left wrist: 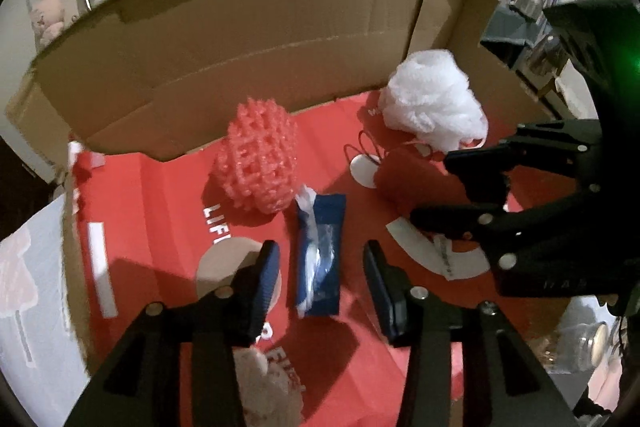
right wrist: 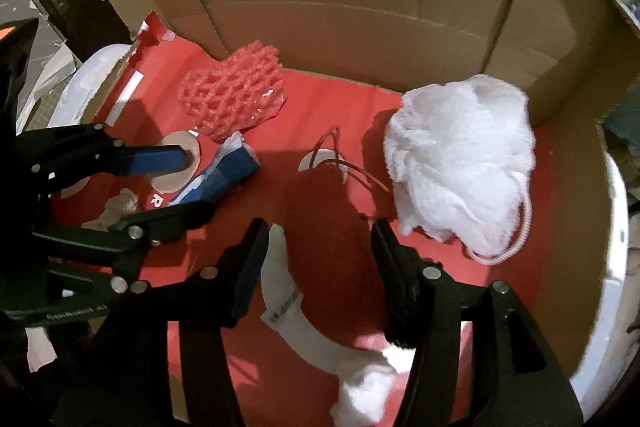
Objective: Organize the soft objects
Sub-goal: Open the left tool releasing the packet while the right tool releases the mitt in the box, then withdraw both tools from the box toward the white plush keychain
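Filling most of both views was a big brown cardboard box (left wrist: 224,39) with tall walls and a red printed liner (left wrist: 160,211) on its floor, where white letters read "LIF" and, nearer the camera, "R" and part of "FIRS". Toward the right wall sat a fluffy white mesh bath pouf (right wrist: 460,163), its striped cord loop trailing at its lower right edge. A dark red cloth pouch with a white cuff (right wrist: 332,247) lay with its long axis running away from the camera, thin red strings at its far end; a small label on the cuff was too blurred to read. Near the back wall lay a pink foam net sleeve (left wrist: 256,163). Just in front of it lay a blue plastic-wrapped packet (left wrist: 320,255), long axis pointing toward the back wall. The left tool (left wrist: 320,267) stood partly open astride that packet, pads clear of it. The right tool (right wrist: 320,267) stood partly open astride the pouch, not pressing it.
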